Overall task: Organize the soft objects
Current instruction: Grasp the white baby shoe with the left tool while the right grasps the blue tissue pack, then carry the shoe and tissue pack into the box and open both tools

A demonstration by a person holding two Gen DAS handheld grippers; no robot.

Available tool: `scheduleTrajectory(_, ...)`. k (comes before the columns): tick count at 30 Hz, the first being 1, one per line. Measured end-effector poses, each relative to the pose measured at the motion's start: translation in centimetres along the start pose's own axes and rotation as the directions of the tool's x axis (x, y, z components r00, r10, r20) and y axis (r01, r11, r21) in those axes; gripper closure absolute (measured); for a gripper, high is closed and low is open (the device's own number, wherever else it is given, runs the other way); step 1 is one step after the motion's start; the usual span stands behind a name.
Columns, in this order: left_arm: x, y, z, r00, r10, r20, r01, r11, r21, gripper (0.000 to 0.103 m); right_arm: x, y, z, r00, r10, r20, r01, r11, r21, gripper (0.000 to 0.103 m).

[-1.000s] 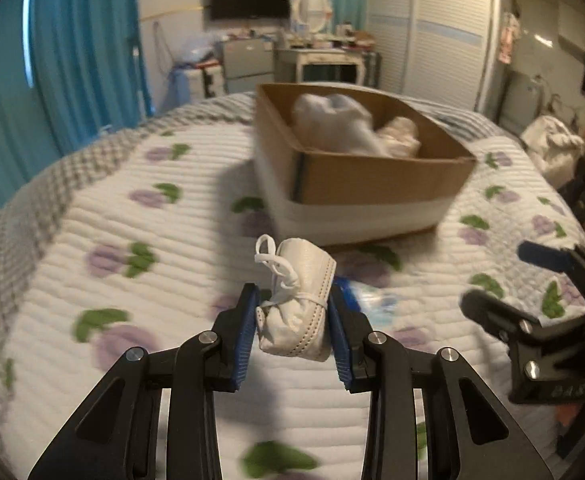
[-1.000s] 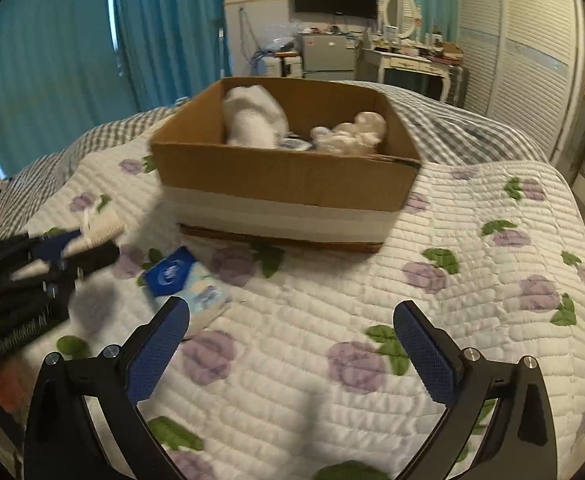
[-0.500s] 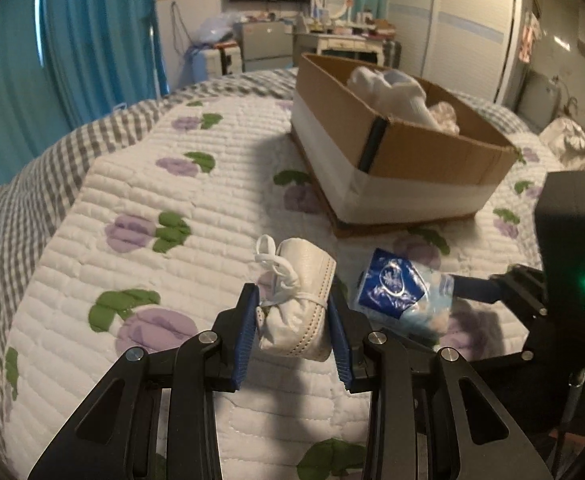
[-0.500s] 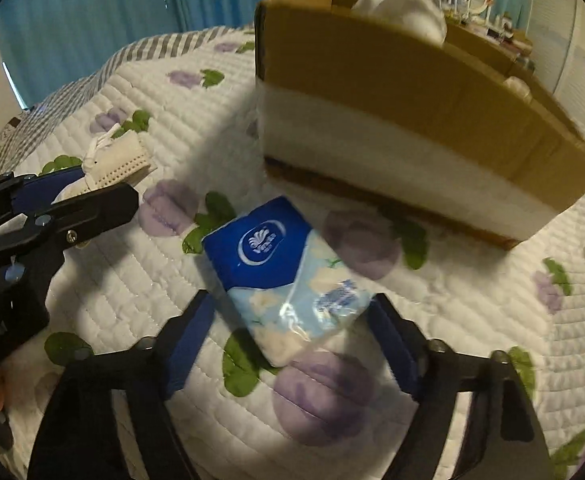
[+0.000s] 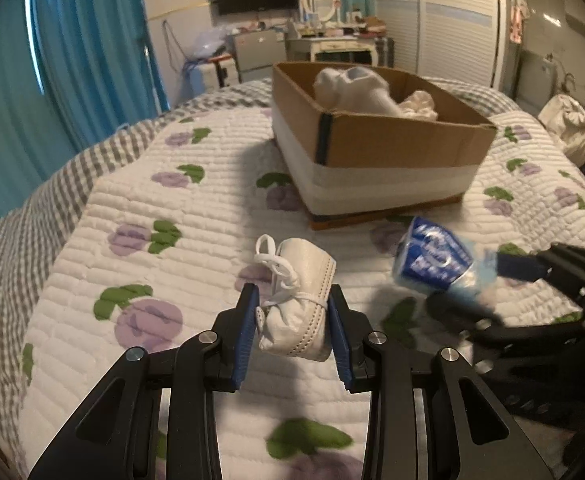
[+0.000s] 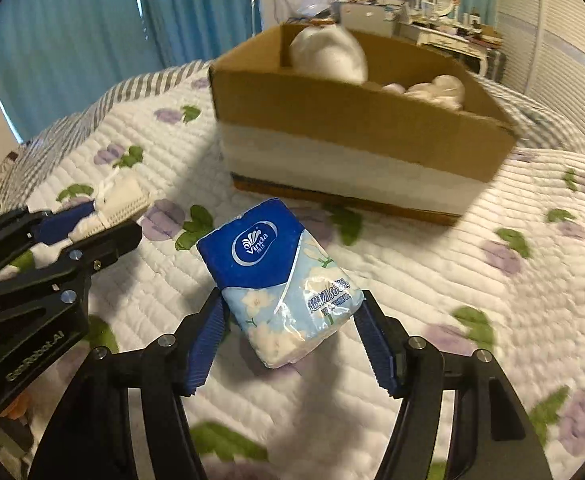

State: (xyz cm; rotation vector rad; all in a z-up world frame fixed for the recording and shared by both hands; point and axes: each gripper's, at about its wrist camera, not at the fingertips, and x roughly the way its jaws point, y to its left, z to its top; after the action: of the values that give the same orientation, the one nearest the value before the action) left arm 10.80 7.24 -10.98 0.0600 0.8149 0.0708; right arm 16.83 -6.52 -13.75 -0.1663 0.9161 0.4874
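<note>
My left gripper [image 5: 294,320] is shut on a small white baby shoe [image 5: 298,300] with laces and holds it above the quilt; the shoe also shows in the right wrist view [image 6: 122,200]. My right gripper [image 6: 292,320] is shut on a blue and white tissue pack [image 6: 280,276] and holds it off the bed; the pack shows blurred in the left wrist view [image 5: 436,262]. A cardboard box [image 5: 380,148] with a white band stands on the bed ahead, also in the right wrist view [image 6: 352,128]. It holds white soft items [image 5: 352,92].
A white quilt [image 5: 172,216] with purple flowers covers the bed, over a grey checked sheet [image 5: 20,216]. Blue curtains [image 5: 72,60] hang at the left. A dresser with a mirror [image 5: 324,36] and wardrobe doors stand behind.
My right gripper has closed on the tissue pack and lifted it off the quilt. My left gripper still holds the shoe and has shifted slightly.
</note>
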Motion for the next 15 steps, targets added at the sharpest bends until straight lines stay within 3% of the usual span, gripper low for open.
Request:
scheduleTrajectory(9, -6.0, -2.1, 2.6, 0.995, -0.035, 0.099, 0.033, 0.999, 0.023, 0.07, -8.7, -1.2, 0.7, 0.99, -0.074, 0.122, 0.081, 0.995, -0.054, 0.039)
scheduleTrajectory(15, -10.7, -4.2, 5.6, 0.976, -0.058, 0.209, 0.045, 0.997, 0.066, 0.07, -14.7, -2.2, 3.7, 0.971, -0.084, 0.223, 0.099, 0.994, -0.056, 0.039)
